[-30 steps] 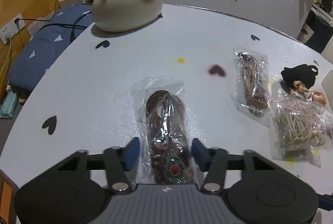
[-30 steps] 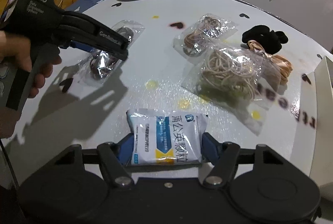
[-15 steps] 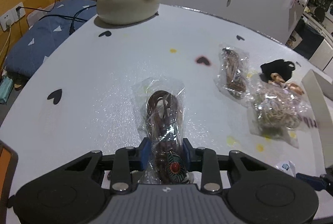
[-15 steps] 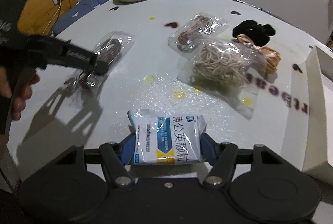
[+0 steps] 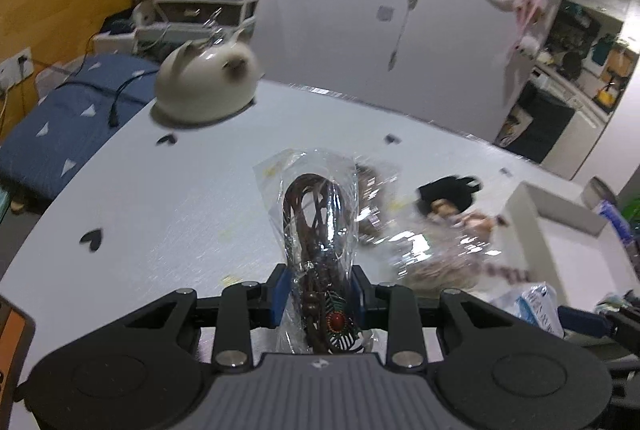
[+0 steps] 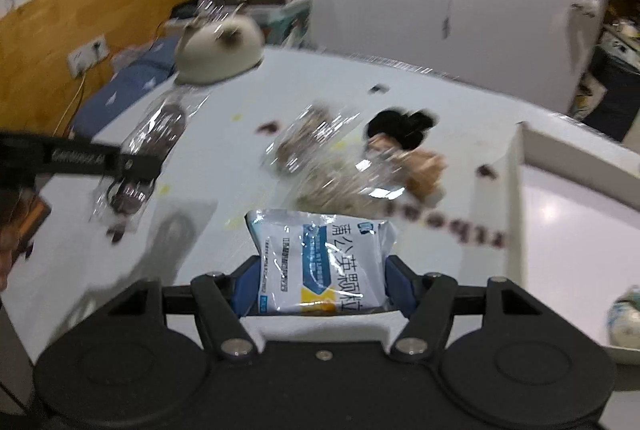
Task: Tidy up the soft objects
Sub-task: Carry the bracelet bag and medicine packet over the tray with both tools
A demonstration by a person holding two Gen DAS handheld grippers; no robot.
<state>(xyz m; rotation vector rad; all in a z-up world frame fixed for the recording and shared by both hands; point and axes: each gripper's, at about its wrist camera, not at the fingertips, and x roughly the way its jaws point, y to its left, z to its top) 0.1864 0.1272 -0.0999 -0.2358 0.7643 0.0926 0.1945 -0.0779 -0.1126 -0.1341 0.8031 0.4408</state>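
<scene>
Both claws have something in them right now. The left claw (image 5: 319,296) is squeezed down narrow on a clear plastic bag of dark brown cord (image 5: 318,226), which has a little red-and-green charm at the bottom end. The blue pads (image 5: 279,295) press in on both sides, and the bag sticks up and away from the claw, clear of the white table (image 5: 168,214). In the right wrist view you can see that same bag hanging off the left claw's tip, over the left side of the table.

The right claw (image 6: 322,288) sits a good bit wider, clamped on a white and blue sachet with Chinese print (image 6: 322,262). The pads touch its two side edges and it's held up off the table too.

Left on the table, the other stuff is pretty blurry: a clear bag of brownish cords (image 6: 308,142), then a bigger clear bag of pale string (image 6: 344,186) just beside it, and a black scrunchie (image 6: 400,124) with a tan one (image 6: 426,168) touching it. They're all bunched together right of centre, next to the edge of an open white box (image 6: 516,186) on the right.

A cream cat-shaped ceramic thing (image 5: 208,86) sits at the far left edge of the table, well apart from everything else. There are little black heart stickers (image 5: 91,241) scattered over the tabletop.
</scene>
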